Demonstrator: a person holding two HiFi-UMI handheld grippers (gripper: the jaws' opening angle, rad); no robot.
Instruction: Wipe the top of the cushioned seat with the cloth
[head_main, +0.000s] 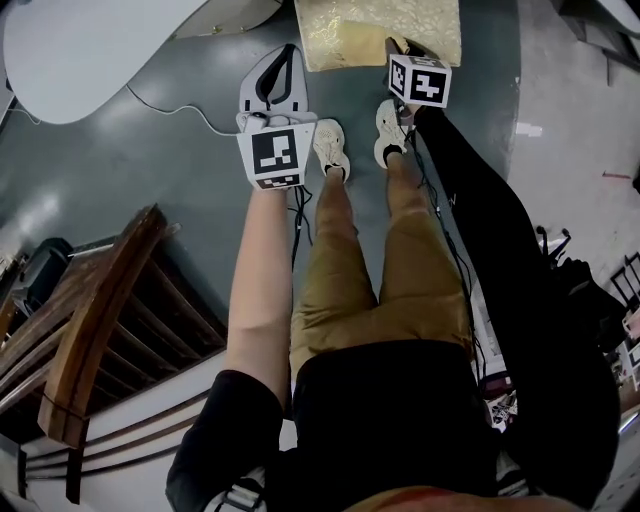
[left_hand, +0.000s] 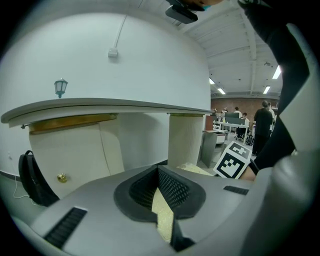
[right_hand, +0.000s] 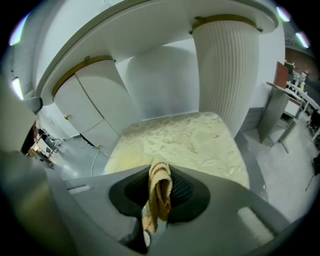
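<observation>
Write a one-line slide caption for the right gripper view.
Right gripper shut on a tan cloth, facing the pale patterned cushioned seat beside a ribbed white column.

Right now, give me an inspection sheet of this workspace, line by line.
Surface: cushioned seat, pale and leaf-patterned, nothing lying on it.
Job's things: cloth, tan, bunched.
Clutter: dark bag, low at the left of the left gripper view.
Grippers: right gripper, jaws shut on the cloth; left gripper, jaws shut, holding nothing.
Cables: white cable on the floor; dark cables beside the person's legs.
Surroundings: wooden chair, white table, ribbed white column.
</observation>
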